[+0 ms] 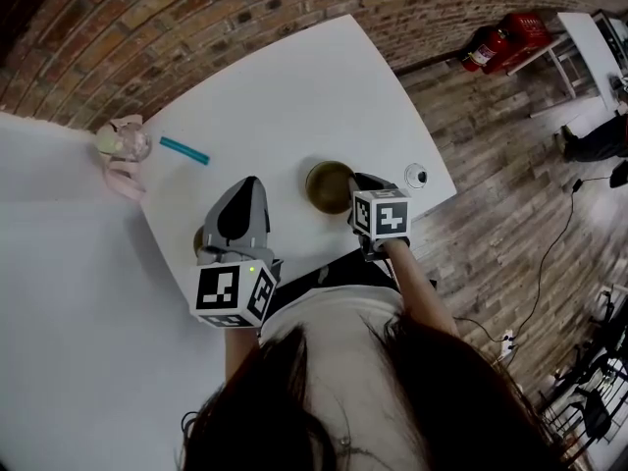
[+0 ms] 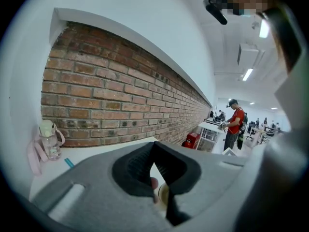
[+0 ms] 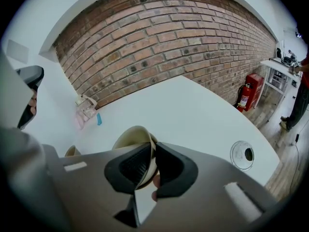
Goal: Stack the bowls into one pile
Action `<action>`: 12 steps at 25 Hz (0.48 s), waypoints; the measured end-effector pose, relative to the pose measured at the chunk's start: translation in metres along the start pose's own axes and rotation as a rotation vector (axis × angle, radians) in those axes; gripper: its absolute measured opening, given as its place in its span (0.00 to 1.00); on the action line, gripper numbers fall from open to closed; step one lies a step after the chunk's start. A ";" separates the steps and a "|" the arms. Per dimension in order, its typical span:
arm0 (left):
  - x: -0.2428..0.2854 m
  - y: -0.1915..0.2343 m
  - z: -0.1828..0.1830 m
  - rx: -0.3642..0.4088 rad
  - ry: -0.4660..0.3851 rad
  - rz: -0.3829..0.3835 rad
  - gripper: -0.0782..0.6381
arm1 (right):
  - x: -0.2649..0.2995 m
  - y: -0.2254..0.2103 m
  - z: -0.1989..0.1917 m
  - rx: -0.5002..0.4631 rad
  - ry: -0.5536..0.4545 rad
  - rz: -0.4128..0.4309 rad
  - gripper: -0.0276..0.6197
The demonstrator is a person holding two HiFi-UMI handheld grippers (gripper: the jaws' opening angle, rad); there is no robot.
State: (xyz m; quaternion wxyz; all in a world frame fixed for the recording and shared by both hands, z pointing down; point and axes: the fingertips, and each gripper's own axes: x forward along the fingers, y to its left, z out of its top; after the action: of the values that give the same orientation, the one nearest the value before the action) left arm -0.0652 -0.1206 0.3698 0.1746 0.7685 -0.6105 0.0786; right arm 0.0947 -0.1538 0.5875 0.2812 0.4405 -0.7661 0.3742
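Right gripper [image 3: 152,153] clamped on tan bowl [image 3: 130,135] rim, left gripper [image 2: 153,151] closed, empty, over second bowl [image 3: 72,151], bottle [image 1: 126,141] well apart

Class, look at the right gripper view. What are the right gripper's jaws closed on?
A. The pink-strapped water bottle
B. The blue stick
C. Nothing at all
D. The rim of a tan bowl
D: in the right gripper view, the right gripper has its jaws pinched on the rim of the tan bowl, with the bowl's wall between them.
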 end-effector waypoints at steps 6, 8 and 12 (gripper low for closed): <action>0.001 0.000 -0.001 0.003 0.006 -0.001 0.11 | 0.002 -0.001 -0.001 -0.024 0.010 -0.015 0.10; 0.002 0.000 -0.001 0.005 0.008 -0.005 0.11 | 0.002 -0.002 -0.002 -0.027 0.012 -0.018 0.10; 0.002 -0.002 -0.001 0.008 0.008 -0.015 0.11 | 0.002 -0.004 -0.003 -0.025 0.013 -0.025 0.12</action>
State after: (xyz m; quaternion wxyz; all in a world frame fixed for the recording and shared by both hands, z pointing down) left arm -0.0624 -0.1215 0.3712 0.1743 0.7735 -0.6037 0.0827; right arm 0.0980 -0.1535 0.5921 0.2962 0.4439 -0.7633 0.3641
